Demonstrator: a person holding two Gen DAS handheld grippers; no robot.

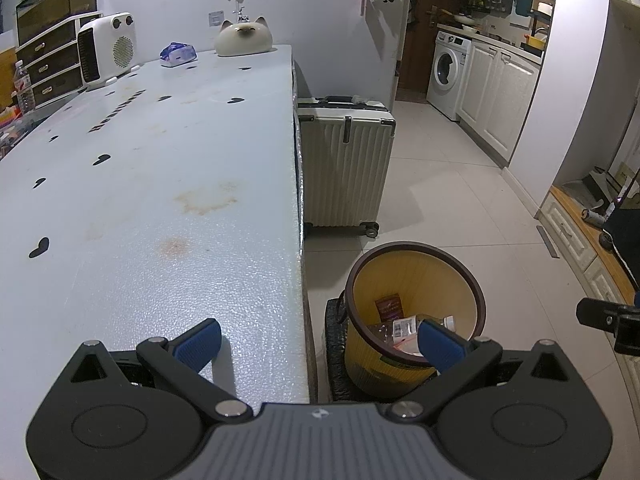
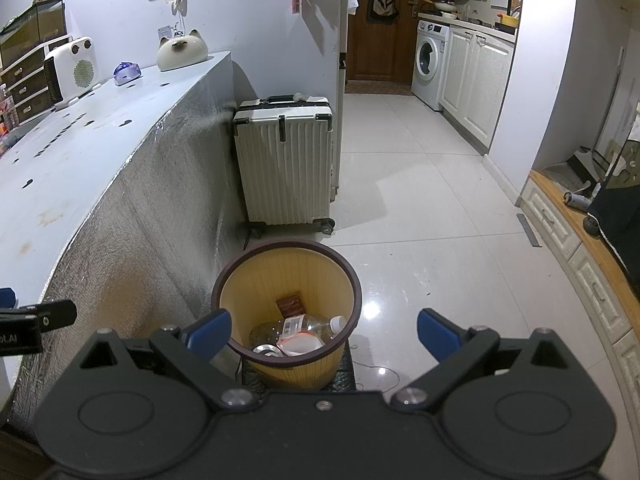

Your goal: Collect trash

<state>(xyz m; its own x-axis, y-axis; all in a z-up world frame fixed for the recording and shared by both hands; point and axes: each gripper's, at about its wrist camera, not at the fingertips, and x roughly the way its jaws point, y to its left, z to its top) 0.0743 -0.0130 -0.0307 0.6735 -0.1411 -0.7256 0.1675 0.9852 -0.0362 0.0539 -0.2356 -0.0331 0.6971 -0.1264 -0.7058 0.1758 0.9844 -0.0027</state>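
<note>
At 10 o'clock the table (image 1: 160, 184) looks bare of trash. Left gripper (image 1: 320, 338) and right gripper (image 2: 324, 334) both gape, empty; the bin (image 2: 344, 276), holding 1 bottle (image 2: 308, 326), could tip if nudged.

Little is legible. Black device at the left edge of the right wrist view (image 2: 20, 330) carries white letters, roughly "OLAI", cut off by the frame. Dark lettering printed on the tabletop (image 1: 116, 110) is too distorted to read. Bottle label in the trash bin (image 2: 294, 324) and the brown card beside it (image 2: 291, 306) show print, unreadable. Washing machine (image 1: 448, 72) panel: nothing legible.
</note>
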